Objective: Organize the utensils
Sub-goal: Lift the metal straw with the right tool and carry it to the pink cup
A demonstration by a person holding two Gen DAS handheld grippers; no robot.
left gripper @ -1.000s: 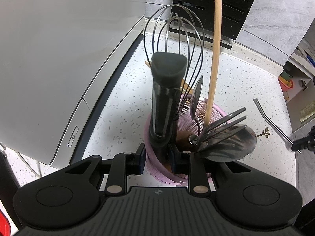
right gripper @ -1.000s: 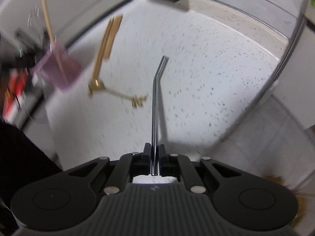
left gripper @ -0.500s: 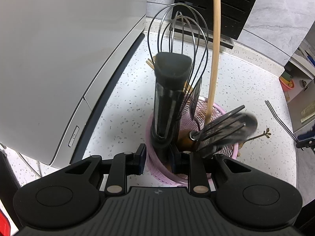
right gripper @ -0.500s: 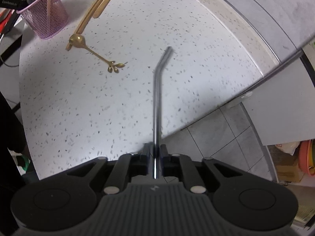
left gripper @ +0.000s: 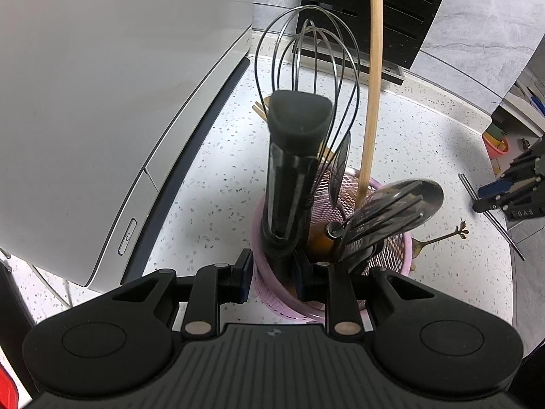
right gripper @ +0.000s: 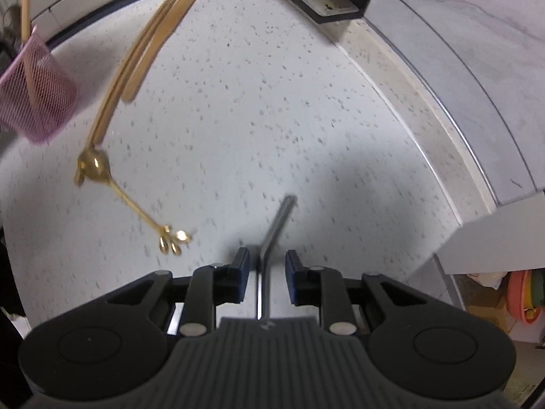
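Note:
A pink mesh utensil cup (left gripper: pixel 391 255) holds a whisk (left gripper: pixel 306 78), a dark-handled tool (left gripper: pixel 293 177), a long wooden stick (left gripper: pixel 373 78) and a metal spoon and fork (left gripper: pixel 402 204). My left gripper (left gripper: pixel 272 272) is shut on the cup's near rim. My right gripper (right gripper: pixel 267 266) is open, its fingers apart on either side of a bent metal straw (right gripper: pixel 276 228) that lies between them on the speckled counter. The straw (left gripper: pixel 473 192) and the right gripper (left gripper: pixel 511 191) also show at the right of the left wrist view. A gold spoon (right gripper: pixel 126 197) and wooden chopsticks (right gripper: pixel 143 47) lie on the counter.
A large white appliance (left gripper: pixel 112 95) stands to the left of the cup. A black slotted rack (left gripper: pixel 378 10) stands at the back wall. The counter's edge (right gripper: pixel 449 204) runs close on the right of the right gripper, with floor and an orange tub (right gripper: pixel 521 300) below.
My right gripper was shut on the straw and held it up; now it has opened and the straw lies low on the counter. The left gripper has kept its hold on the cup.

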